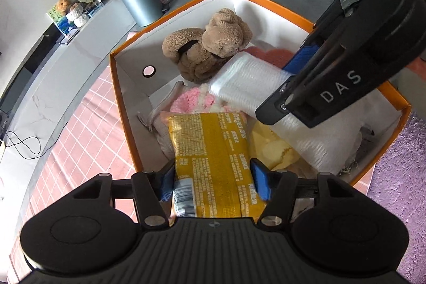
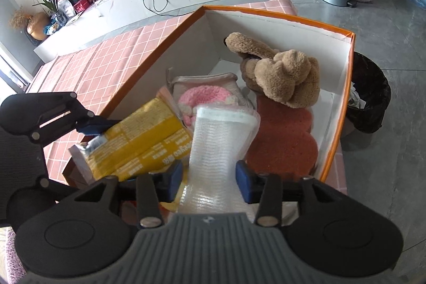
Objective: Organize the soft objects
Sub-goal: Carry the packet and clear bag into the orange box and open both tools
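both grippers are over the orange box, which sits on a pink checked mat. the box already holds a brown plush toy, a pink knitted piece and a reddish fuzzy piece.

left gripper: the blue pads sit against both long edges of the yellow snack pack. the jaws stand fairly wide, about the pack's width. the far end of the pack already lies over the pile inside the box; the near end is still up at the jaws. judged a light hold, close to letting go.

right gripper: the jaws are roughly half open, with the white bubble-wrap pack between them. a gap shows beside each pad in the right wrist view, so it looks let go. the pack rests slanted on the box contents, touching the pink knitted piece at its far end.

step in hand, as i read it: setting both packs down in the box.

how to do it well:
- open the left jaws fully only once the yellow pack bears on the pile, so that it does not slide toward the near wall.
- draw each gripper straight back along its fingers, so the pads do not drag the film.
- keep the two grippers apart; they are close over the box.
- risk: the white pack may roll onto the yellow one.
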{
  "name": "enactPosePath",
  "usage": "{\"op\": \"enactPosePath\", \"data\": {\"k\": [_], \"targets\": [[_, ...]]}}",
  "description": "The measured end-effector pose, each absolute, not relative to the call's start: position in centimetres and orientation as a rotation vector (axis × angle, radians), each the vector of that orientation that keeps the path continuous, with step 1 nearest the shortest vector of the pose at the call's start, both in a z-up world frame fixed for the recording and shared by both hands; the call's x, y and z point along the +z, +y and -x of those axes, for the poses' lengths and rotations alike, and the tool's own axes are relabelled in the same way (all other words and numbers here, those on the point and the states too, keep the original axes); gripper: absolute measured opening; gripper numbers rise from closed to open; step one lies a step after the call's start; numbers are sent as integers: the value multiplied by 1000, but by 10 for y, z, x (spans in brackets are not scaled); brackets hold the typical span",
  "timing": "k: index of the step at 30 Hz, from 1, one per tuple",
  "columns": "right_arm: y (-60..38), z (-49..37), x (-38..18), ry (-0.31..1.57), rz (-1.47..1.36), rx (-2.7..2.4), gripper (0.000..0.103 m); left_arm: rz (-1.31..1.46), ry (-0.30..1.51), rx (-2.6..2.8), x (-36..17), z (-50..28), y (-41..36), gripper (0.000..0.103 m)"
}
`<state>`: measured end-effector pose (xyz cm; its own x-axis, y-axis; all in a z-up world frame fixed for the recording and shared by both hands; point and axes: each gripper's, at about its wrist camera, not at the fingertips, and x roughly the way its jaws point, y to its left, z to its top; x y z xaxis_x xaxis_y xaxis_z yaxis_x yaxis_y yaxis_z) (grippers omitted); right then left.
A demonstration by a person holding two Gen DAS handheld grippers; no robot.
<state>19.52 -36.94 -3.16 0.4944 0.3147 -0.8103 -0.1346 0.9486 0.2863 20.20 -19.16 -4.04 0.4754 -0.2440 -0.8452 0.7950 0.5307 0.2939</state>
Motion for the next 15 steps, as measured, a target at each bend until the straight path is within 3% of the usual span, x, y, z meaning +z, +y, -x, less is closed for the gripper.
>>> {"op": "enactPosePath", "data": {"k": [2, 11, 15], "targets": [[-369, -194, -29, 1015, -189, 263, 58, -752, 841, -720, -38, -202, -191, 71], [-378, -181, -12, 995, -192, 206, 63, -736, 775, -719, -19, -190, -186, 73], [-375, -172, -6, 980, -184, 203, 62, -684, 728, -703, -3, -186, -179, 50]]}}
